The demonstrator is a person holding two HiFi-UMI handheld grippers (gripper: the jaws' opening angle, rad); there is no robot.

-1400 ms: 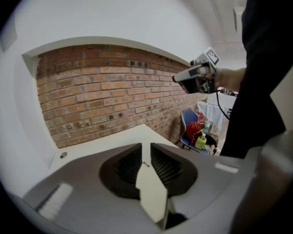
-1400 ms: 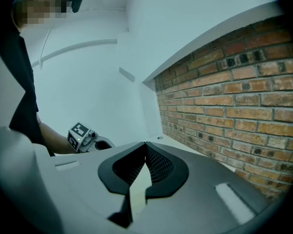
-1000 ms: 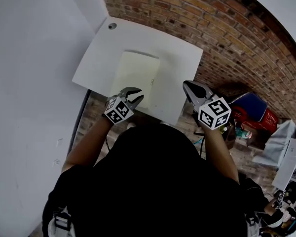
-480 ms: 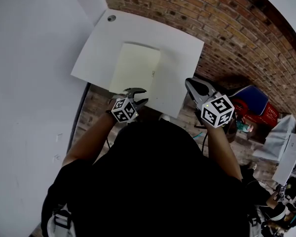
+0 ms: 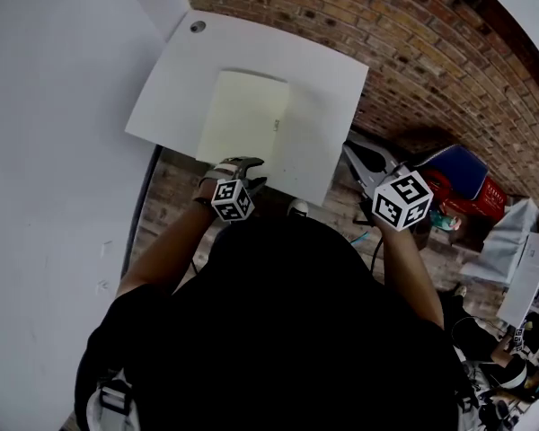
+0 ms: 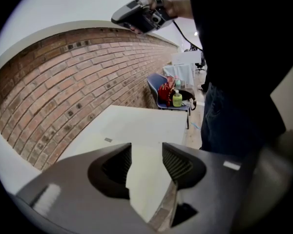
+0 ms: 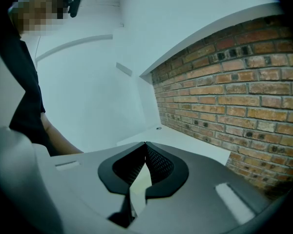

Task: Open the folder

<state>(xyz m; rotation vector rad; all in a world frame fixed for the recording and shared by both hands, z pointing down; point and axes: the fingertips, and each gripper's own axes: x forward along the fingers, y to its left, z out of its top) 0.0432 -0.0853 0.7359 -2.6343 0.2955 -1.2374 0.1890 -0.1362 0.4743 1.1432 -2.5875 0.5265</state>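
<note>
A pale yellow folder (image 5: 242,119) lies closed and flat on the white table (image 5: 171,88). My left gripper (image 5: 244,171) hangs at the table's near edge, just short of the folder's near side. Its jaws are opening and nothing is between them; in the left gripper view (image 6: 146,147) only the folder (image 6: 146,184) shows through the gap. My right gripper (image 5: 355,151) is off the table's right edge, apart from the folder. Its tips meet in the right gripper view (image 7: 145,144), shut on nothing.
A brick wall (image 5: 413,52) runs behind and to the right of the table, and a white wall (image 5: 54,151) stands on the left. On the floor to the right is a blue chair (image 5: 458,191) with a red bag (image 6: 167,90) and a green bottle (image 6: 177,99).
My left gripper has sunk toward the table's near edge, rolled, and its jaws have spread wider. The right gripper has drifted slightly to the right and stays shut.
</note>
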